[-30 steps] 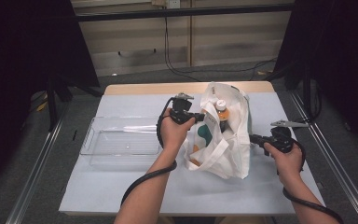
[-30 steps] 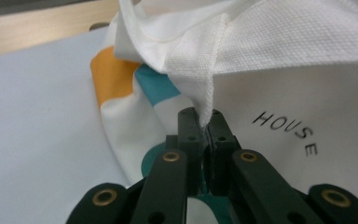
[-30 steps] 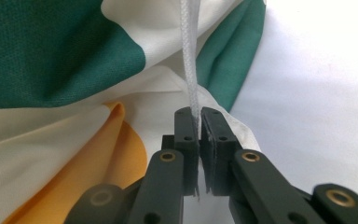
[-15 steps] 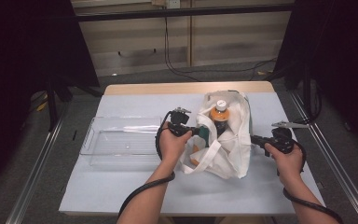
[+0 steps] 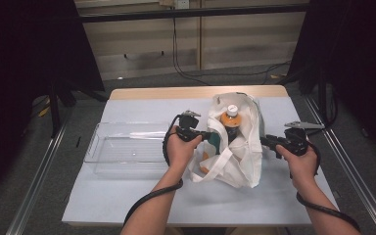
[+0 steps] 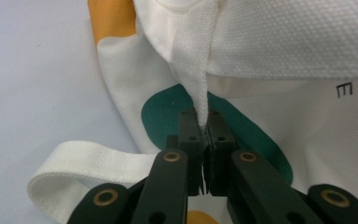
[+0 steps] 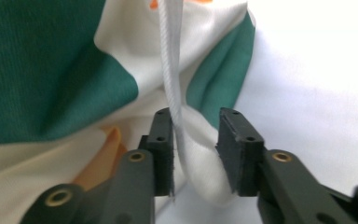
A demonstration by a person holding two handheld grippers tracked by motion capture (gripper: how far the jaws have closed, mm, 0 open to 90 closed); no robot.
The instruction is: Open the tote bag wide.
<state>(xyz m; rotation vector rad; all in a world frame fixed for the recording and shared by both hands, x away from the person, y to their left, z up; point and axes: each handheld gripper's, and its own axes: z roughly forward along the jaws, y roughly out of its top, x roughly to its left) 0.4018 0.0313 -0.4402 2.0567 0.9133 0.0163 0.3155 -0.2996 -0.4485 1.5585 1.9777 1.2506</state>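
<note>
Mid-frame, the left gripper (image 6: 204, 135) pinches the tote bag (image 5: 237, 161) rim to keep the mouth open around the bottle (image 5: 230, 120), while the right gripper (image 7: 196, 140), jaws just opening, lets go of its side's edge, which hangs loose between them.

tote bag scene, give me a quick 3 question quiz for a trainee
1. True or false: the left gripper is shut on the tote bag.
2. What stands upright inside the bag? A) a bottle with a white cap B) a mug C) a banana
3. How do the right gripper's jaws stand around the bag's edge?

Key
1. True: its jaws pinch a fold of white fabric.
2. A: the bottle rises from the bag's mouth.
3. Apart: they have just been opening, the edge still hangs between them against one pad, and the other pad is clear of it.
</note>
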